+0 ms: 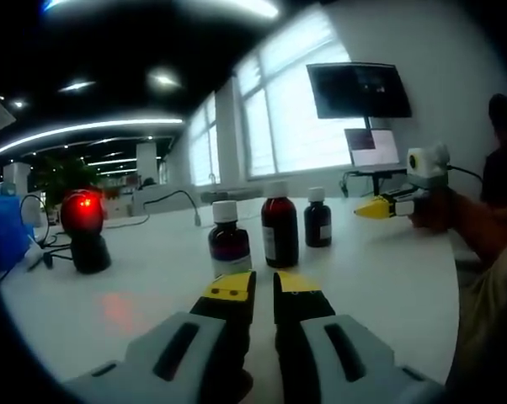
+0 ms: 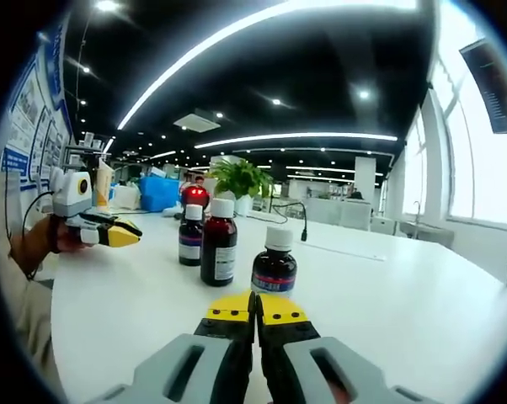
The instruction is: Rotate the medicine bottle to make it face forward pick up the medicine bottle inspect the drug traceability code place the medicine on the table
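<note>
Left gripper (image 1: 263,290) hangs low over the bench with its yellow-tipped jaws closed, nothing between them; right gripper (image 2: 255,309) likewise, jaws pressed together and empty; each is held in a hand (image 1: 434,210) at opposite bench edges

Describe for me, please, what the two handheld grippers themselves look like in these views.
Each gripper, left gripper and right gripper, has light grey bodies with dark slots, black jaws and yellow tips. Seen from across, the right gripper carries a white box; a dark cable trails behind it.
</note>
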